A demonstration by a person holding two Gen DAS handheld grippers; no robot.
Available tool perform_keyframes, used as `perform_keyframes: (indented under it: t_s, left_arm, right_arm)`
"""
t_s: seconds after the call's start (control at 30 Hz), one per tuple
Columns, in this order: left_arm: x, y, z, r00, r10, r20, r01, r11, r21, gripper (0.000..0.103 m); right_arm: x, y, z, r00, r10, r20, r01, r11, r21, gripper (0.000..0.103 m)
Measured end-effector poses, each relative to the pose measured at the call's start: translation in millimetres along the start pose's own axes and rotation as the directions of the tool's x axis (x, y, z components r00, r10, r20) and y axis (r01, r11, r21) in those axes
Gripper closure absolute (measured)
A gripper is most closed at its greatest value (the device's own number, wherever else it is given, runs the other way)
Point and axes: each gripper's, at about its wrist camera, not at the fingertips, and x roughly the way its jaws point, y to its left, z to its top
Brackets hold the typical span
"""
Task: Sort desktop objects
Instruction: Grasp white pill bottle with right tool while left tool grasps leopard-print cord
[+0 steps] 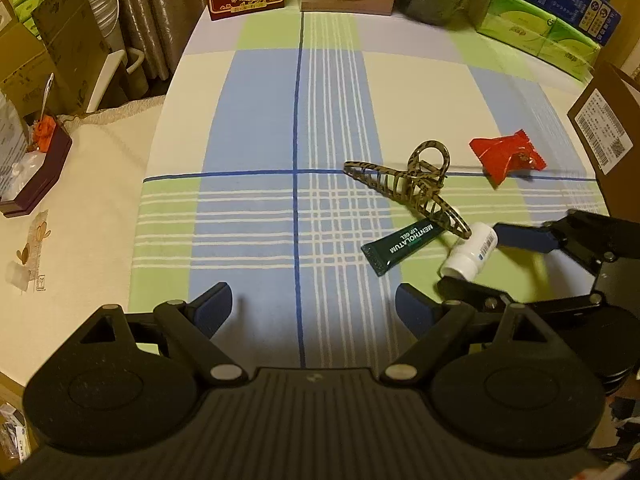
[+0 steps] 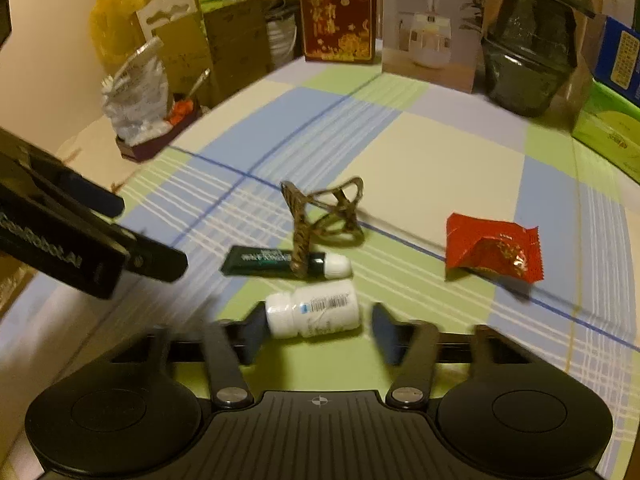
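A humidifier box (image 2: 430, 28) stands beside a red box (image 2: 338, 14).

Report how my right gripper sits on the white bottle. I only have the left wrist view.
Observer: The white bottle lies on its side between the right gripper's fingers. Its cap end touches the finger on the picture's left.
Operator: Check the other finger.
Observer: A gap shows between that finger and the bottle's base, so the bottle is not squeezed yet.
Operator: Name anything beyond the table that I can't see.
Observer: A yellow plastic bag stands at the far left, past the table's edge.
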Motion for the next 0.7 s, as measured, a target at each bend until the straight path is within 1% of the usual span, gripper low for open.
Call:
perform_keyframes:
  t_s: [0.1,0.2,0.37,0.43,0.5,0.57,0.63,0.7]
  left_arm:
    - [1.7,-4.5,4.0,1.000,-0.008,0.000,0.008,1.000,0.009,0.017]
    - [2.4,-11.4,10.0,1.000,-0.030,0.005,0.030,0.999,0.019,0.017]
    - [3.2,-27.2,27.3,0.995,-0.096,0.028,0.095,0.995,0.029,0.017]
    - [7.3,-35.7,37.6,0.993,-0.111,0.035,0.109,0.993,0.041,0.017]
    - [15.6,-43.7,47.2,0.992,-0.123,0.034,0.121,0.991,0.052,0.021]
    - [28.5,-49.8,55.8,0.992,-0.128,0.015,0.127,0.990,0.069,0.024]
    - [41.1,-52.8,60.2,0.993,-0.118,-0.012,0.118,0.989,0.086,0.033]
    - [49.6,-51.5,62.1,0.991,-0.125,-0.044,0.129,0.987,0.100,0.058]
  right_arm:
    - [-5.3,-9.4,-5.5,1.000,-0.021,-0.015,0.021,1.000,0.019,0.059]
    - [-13.5,-26.8,-12.5,0.998,-0.048,-0.029,0.050,0.996,0.071,0.059]
    - [-30.0,-55.0,-26.5,0.995,-0.091,-0.038,0.096,0.984,0.153,0.058]
    - [-36.4,-63.4,-31.4,0.994,-0.103,-0.035,0.107,0.977,0.182,0.058]
    - [-41.1,-70.4,-35.5,0.993,-0.109,-0.032,0.114,0.971,0.211,0.058]
    - [-46.2,-75.0,-39.1,0.993,-0.115,-0.030,0.119,0.965,0.232,0.058]
    - [-50.7,-79.1,-43.1,0.992,-0.119,-0.029,0.123,0.961,0.248,0.058]
    - [-54.5,-82.2,-46.0,0.992,-0.122,-0.026,0.124,0.957,0.262,0.059]
